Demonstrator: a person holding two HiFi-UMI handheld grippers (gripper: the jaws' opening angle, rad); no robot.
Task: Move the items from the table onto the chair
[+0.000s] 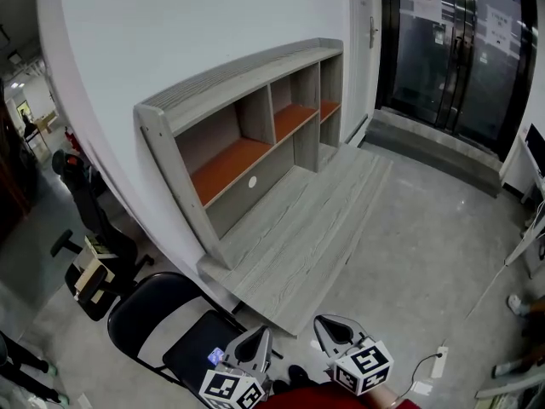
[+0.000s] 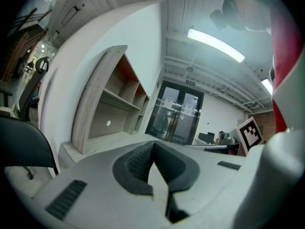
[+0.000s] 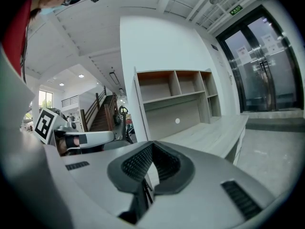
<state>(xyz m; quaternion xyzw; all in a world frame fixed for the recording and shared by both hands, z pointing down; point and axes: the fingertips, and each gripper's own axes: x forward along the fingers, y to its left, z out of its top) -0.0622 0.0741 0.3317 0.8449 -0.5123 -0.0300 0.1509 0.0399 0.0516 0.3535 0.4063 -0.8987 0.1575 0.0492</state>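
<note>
Here left gripper [image 1: 254, 344], right gripper [image 1: 334, 331] closed, empty

Bright, even indoor light; ceiling tube [image 2: 215, 44] glares; fisheye bends edges; gripper-view corners black.

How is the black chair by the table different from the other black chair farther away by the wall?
The near chair stands right at the end of the table. The far chair stands off on its own along the wall. The near chair has thin tube legs, while the far chair has a spreading base that looks to be on wheels. Both chairs are black.
</note>
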